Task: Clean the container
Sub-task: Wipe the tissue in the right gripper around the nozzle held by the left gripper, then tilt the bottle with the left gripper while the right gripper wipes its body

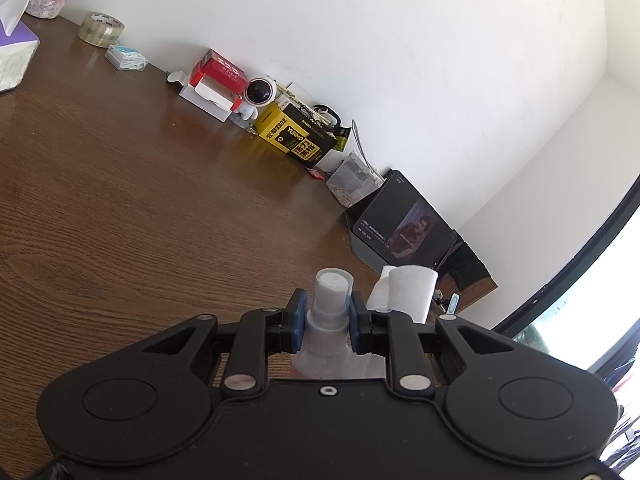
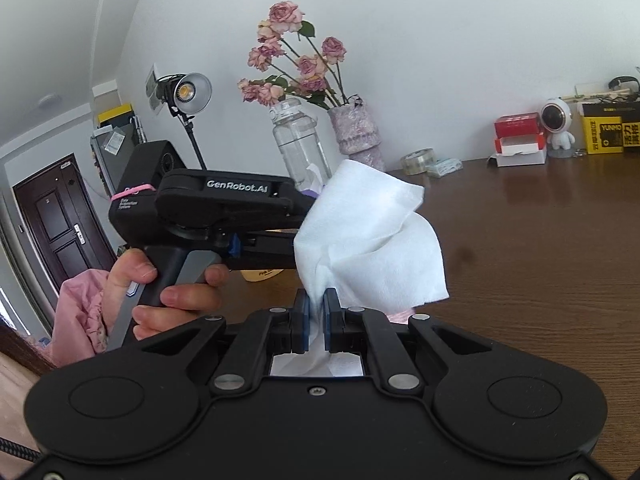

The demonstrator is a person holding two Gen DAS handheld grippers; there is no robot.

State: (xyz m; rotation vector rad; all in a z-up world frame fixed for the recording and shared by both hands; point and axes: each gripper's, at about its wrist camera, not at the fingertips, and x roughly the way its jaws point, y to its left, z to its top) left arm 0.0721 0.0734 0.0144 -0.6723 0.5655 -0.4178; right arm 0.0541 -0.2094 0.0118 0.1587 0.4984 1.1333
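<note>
Brown wooden table [image 1: 120, 208] meets white wall [image 1: 400, 40].

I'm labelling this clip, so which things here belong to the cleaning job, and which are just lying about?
In use:
- small clear plastic spray bottle, clamped in the left tool
- white tissue sheet, pinched in the right tool

Lying about:
- clear tape roll
- yellow-and-black box
- white astronaut figurine
- vase of pink roses

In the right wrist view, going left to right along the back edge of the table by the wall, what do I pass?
Clear water bottle → pink vase → tape roll → red and white box → small astronaut figure → yellow and black box.
</note>
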